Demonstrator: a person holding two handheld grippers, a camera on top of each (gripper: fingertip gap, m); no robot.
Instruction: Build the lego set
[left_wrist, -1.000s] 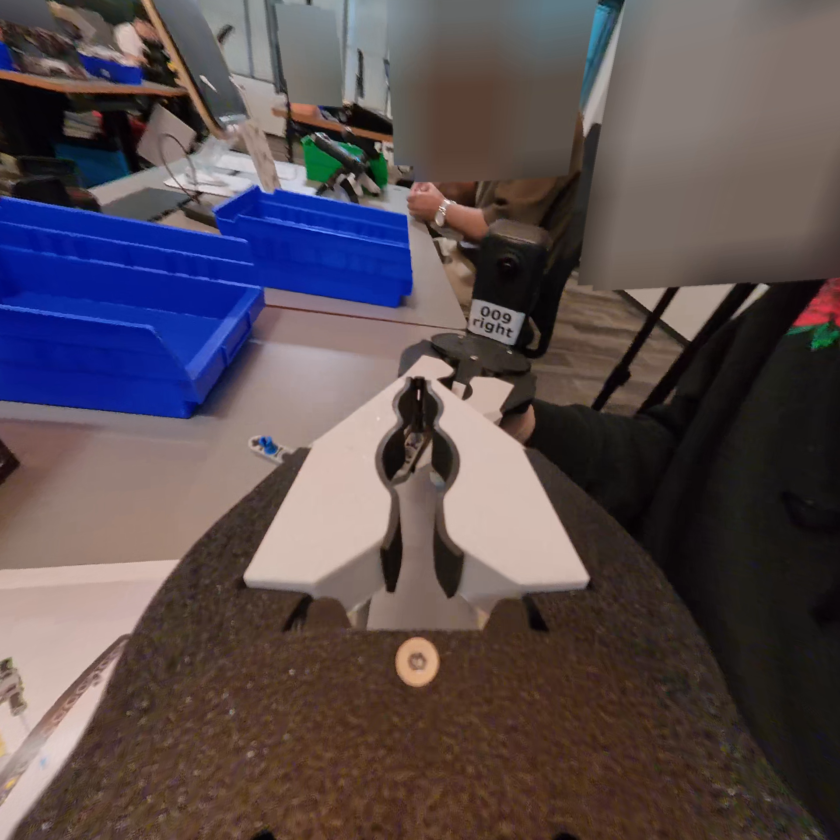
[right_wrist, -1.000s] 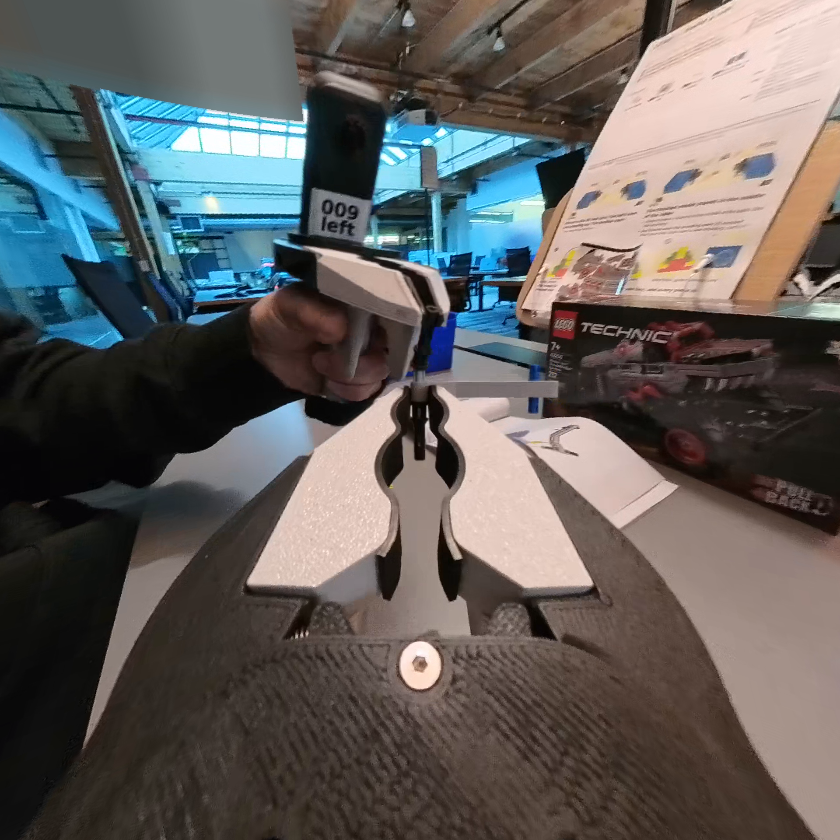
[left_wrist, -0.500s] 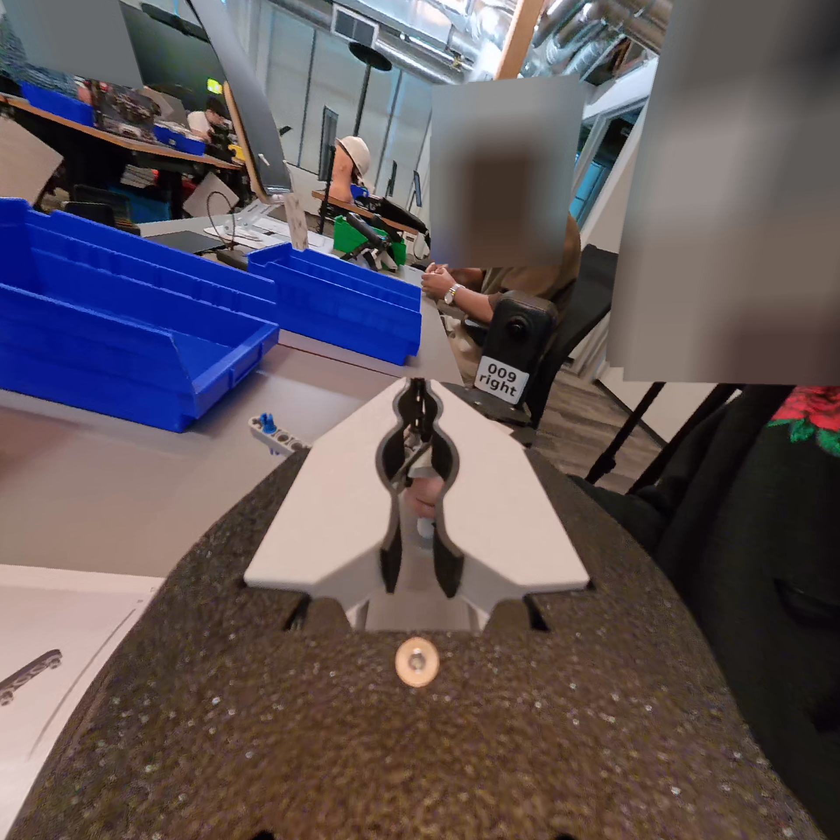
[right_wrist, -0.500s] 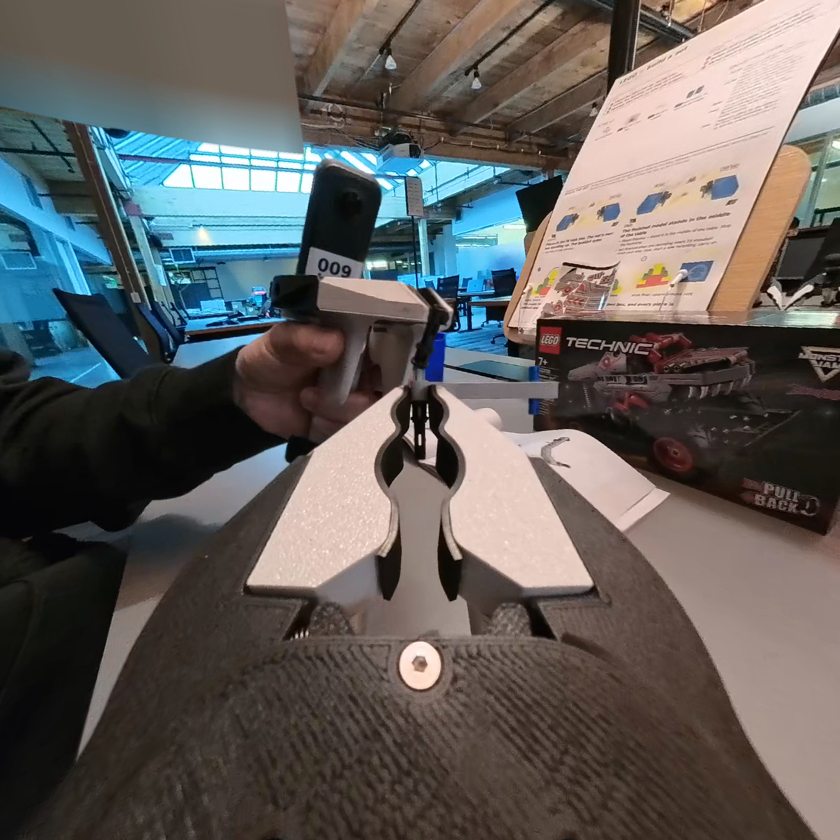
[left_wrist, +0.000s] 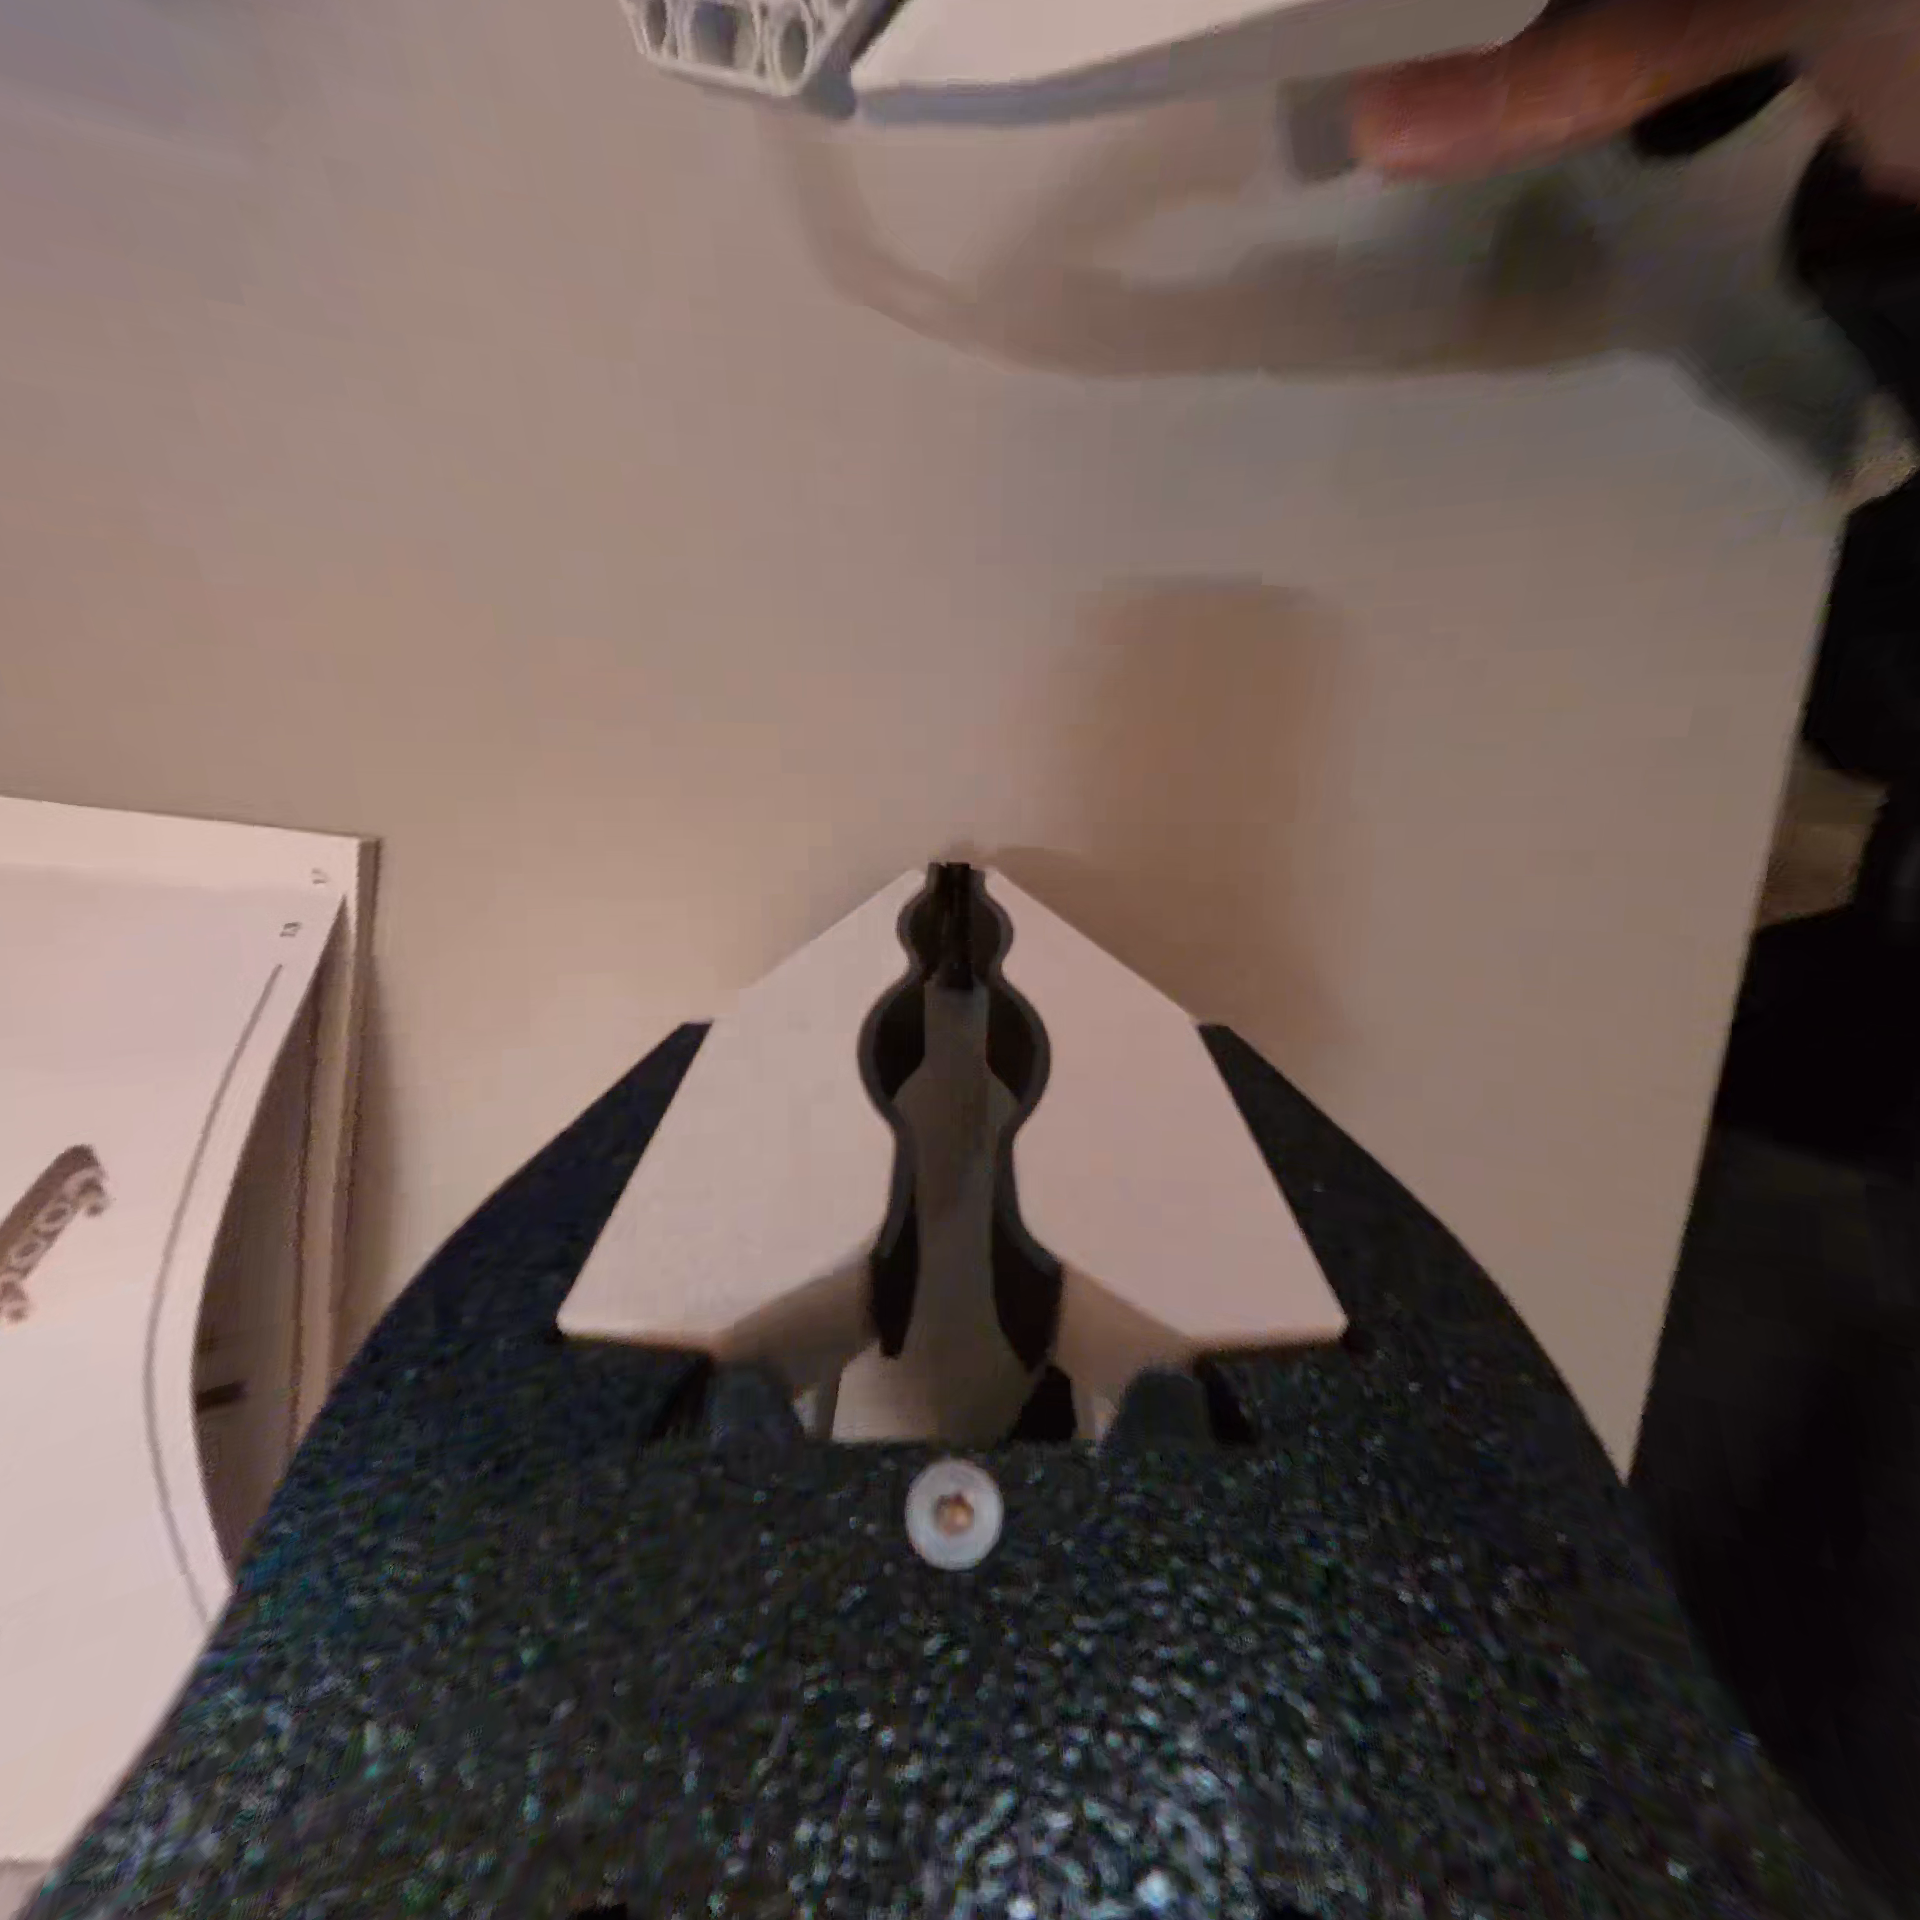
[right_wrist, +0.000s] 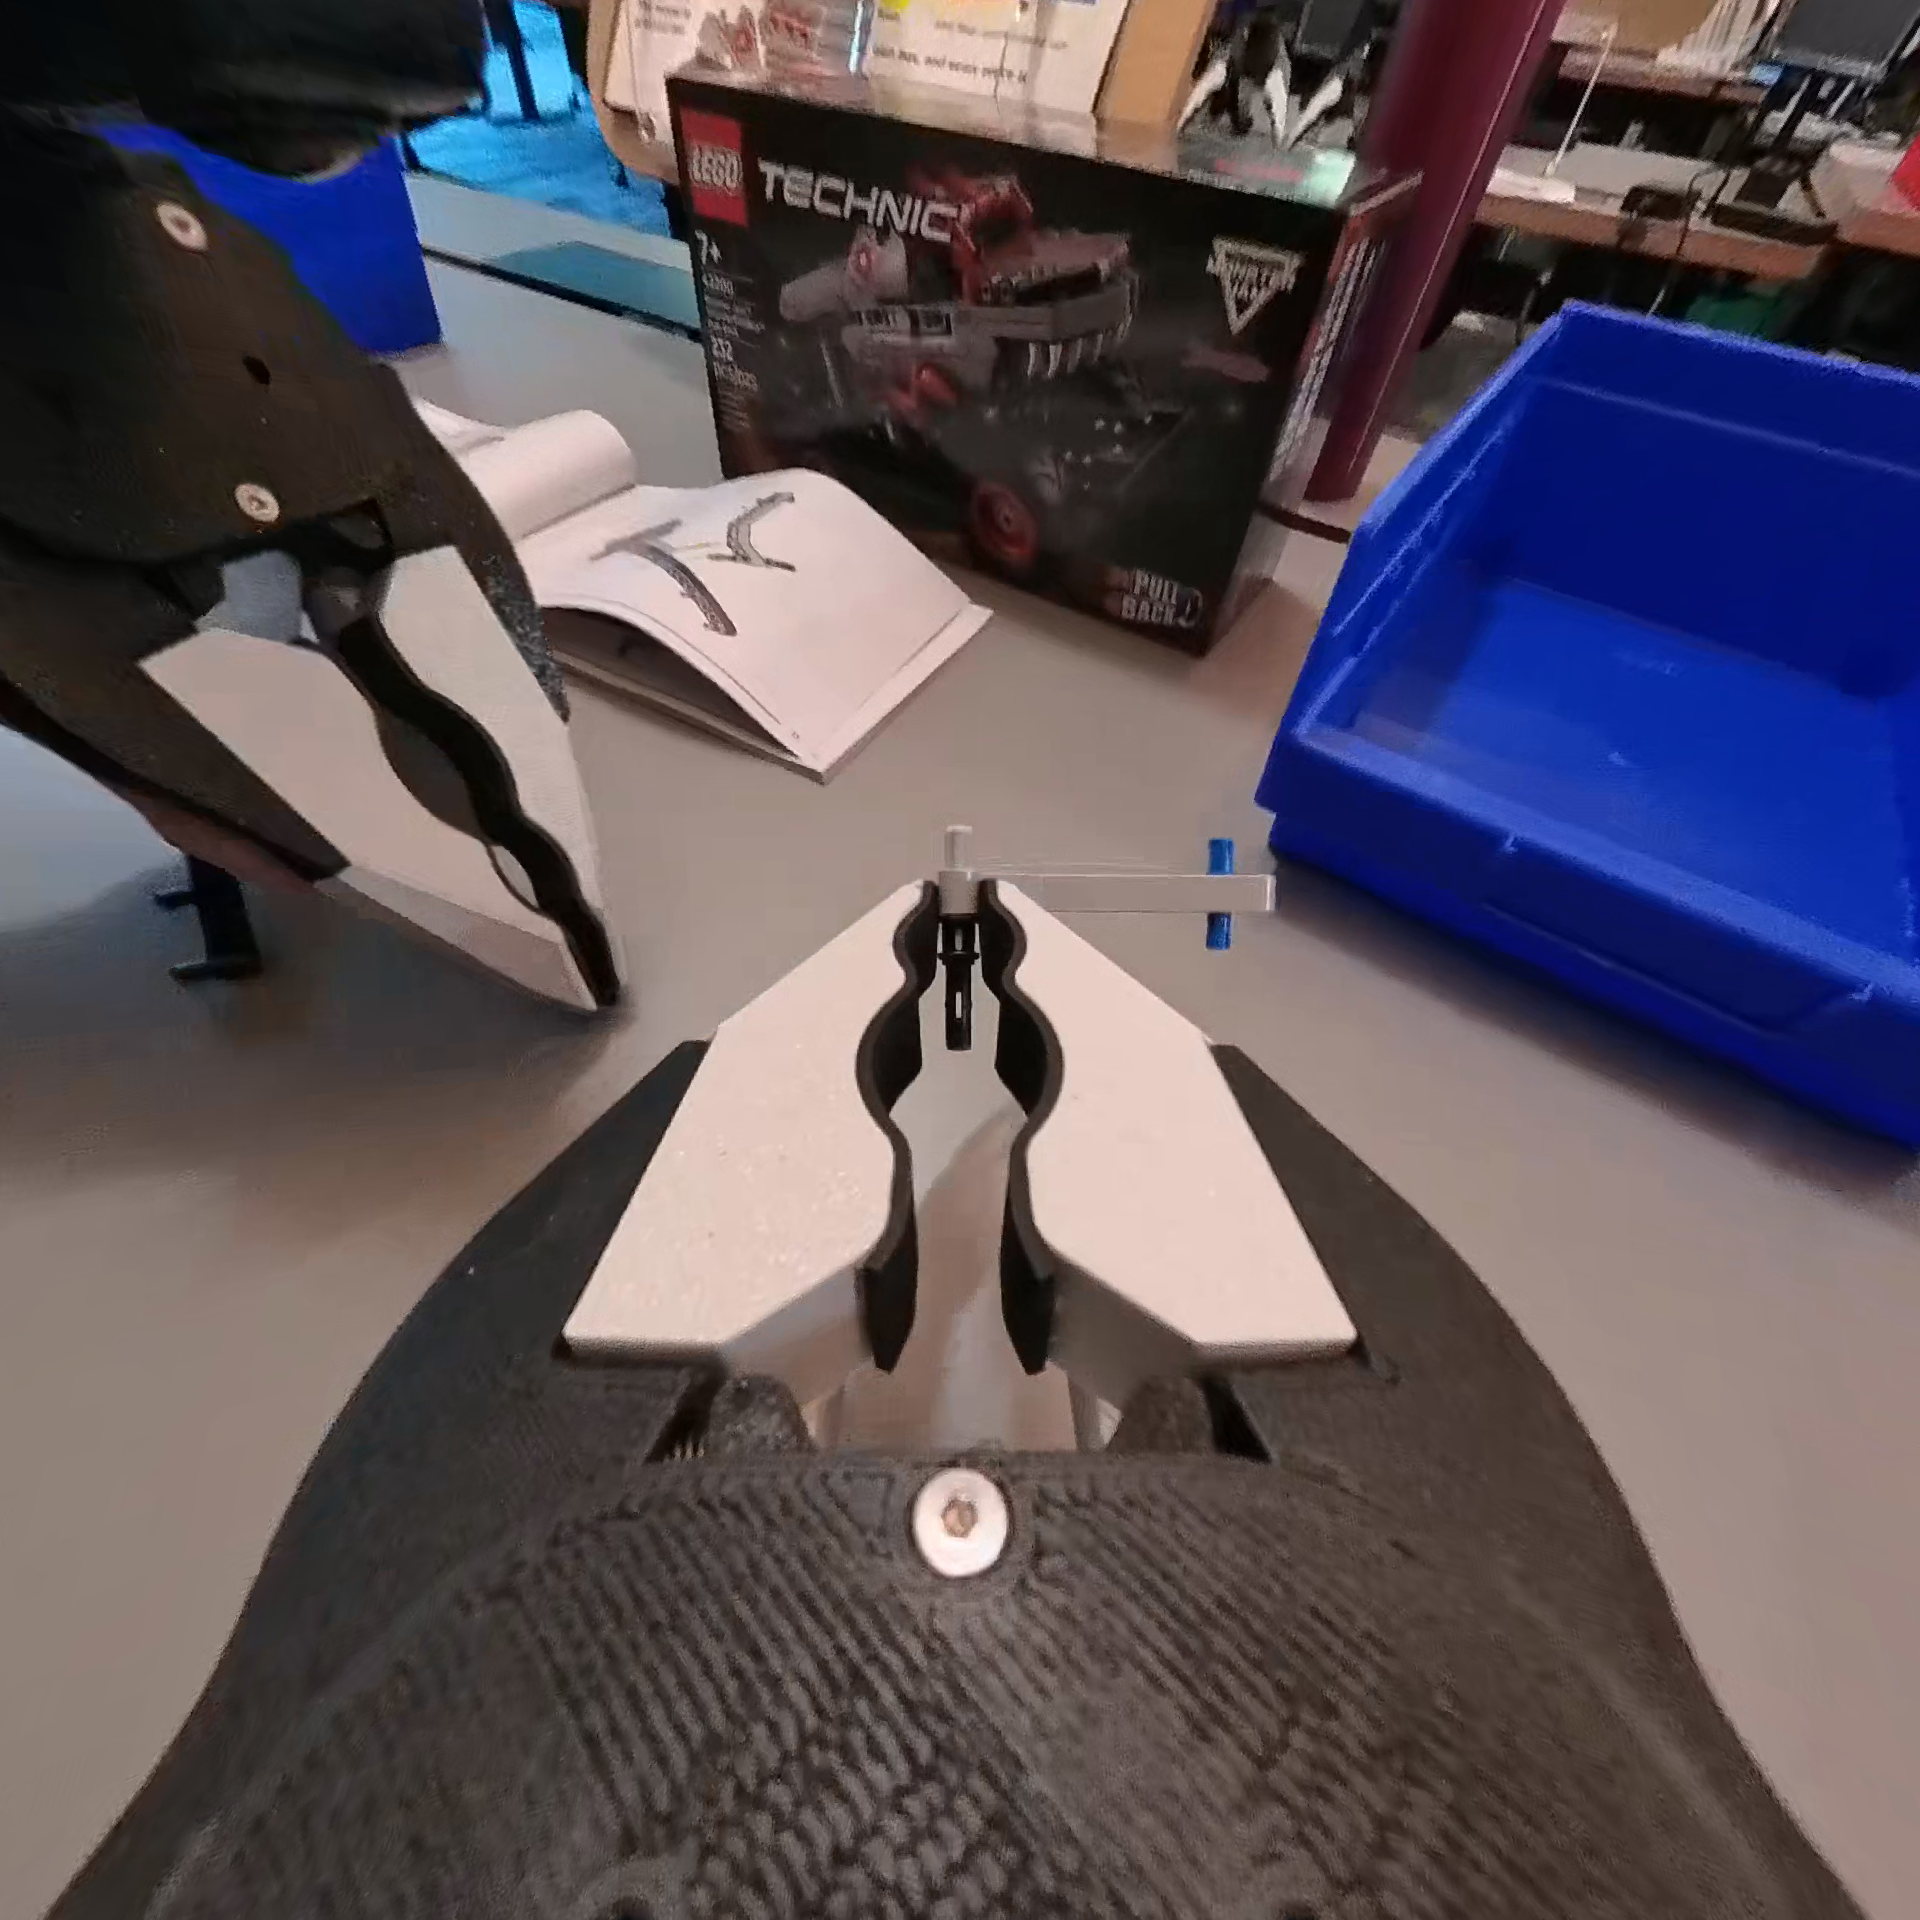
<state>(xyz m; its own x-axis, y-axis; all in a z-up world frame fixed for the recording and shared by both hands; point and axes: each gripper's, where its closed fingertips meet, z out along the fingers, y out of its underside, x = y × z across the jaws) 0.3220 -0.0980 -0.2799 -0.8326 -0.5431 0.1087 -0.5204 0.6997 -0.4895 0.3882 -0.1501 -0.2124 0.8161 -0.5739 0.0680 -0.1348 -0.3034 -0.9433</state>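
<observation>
My right gripper (right_wrist: 958, 894) is shut on one end of a light grey beam (right_wrist: 1132, 891) and holds it level above the table. A black pin (right_wrist: 958, 987) hangs under the held end, a short grey peg stands on top, and a blue pin (right_wrist: 1218, 894) crosses the far end. My left gripper (right_wrist: 597, 992) is shut and points steeply down, its tips close to the grey table (right_wrist: 831, 1039), to the left of the beam. In the left wrist view my left gripper (left_wrist: 952, 878) shows only a thin dark line between its tips. The beam's end (left_wrist: 727, 42) and the blurred right gripper (left_wrist: 862, 83) are at the top.
An open instruction booklet (right_wrist: 748, 613) lies behind the left gripper and shows at the left of the left wrist view (left_wrist: 125, 1195). The black set box (right_wrist: 987, 343) stands at the back. A blue bin (right_wrist: 1621, 707) is at the right. The table's edge (left_wrist: 1714, 935) runs down the right. The left gripper's tips are roughly 11 cm from the right gripper's.
My left gripper has left the beam, where its tips were, and swung from level to pointing down at the table. My right gripper has tilted down, still holding the beam.
</observation>
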